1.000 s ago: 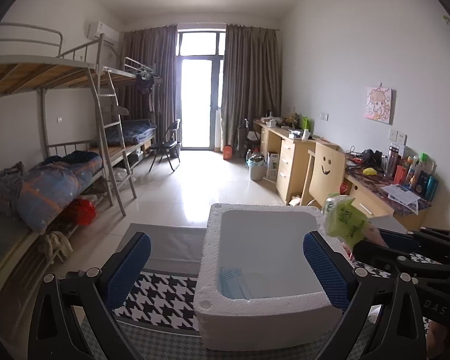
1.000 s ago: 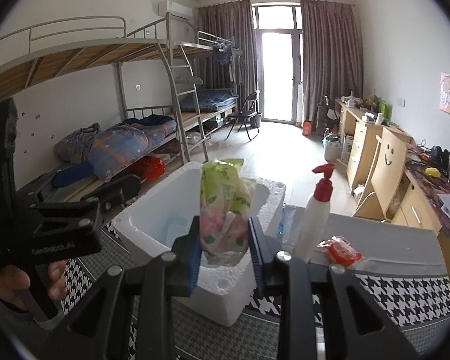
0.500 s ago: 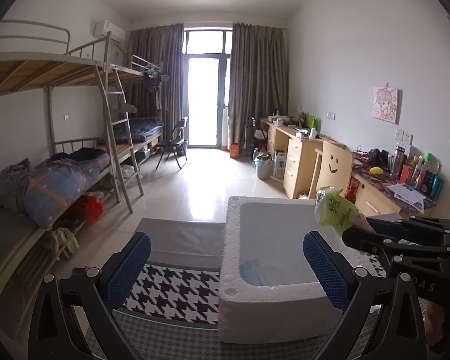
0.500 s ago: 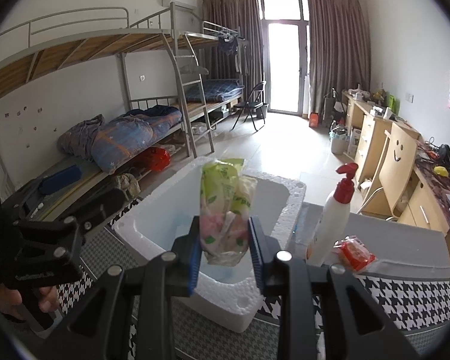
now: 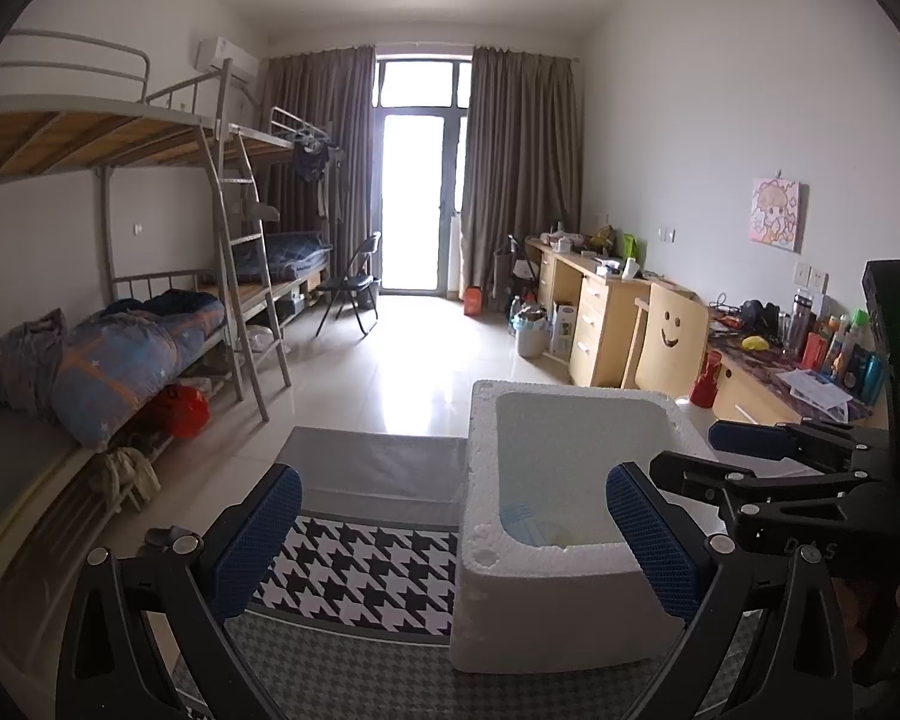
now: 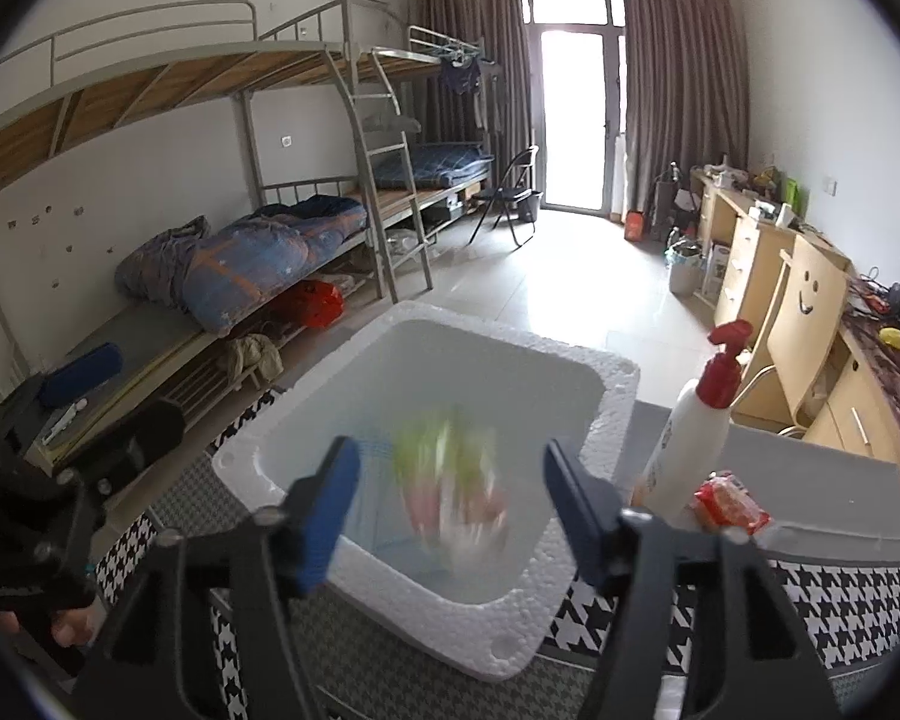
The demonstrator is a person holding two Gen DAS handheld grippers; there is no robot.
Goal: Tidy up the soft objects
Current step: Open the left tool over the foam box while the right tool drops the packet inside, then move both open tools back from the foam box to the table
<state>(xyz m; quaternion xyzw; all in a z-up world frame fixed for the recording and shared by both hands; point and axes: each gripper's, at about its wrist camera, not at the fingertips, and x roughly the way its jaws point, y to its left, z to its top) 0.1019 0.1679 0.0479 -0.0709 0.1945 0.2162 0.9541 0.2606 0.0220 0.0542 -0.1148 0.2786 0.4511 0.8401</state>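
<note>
Released green packet (image 6: 450,492) blurred between spread right fingers (image 6: 336,504), over foam box (image 6: 618,384), left fingers (image 5: 258,534) open

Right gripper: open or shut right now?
Open. In the right wrist view the right gripper has its blue pads spread wide, and the blurred green-pink packet between them touches neither, over the foam box.
</note>
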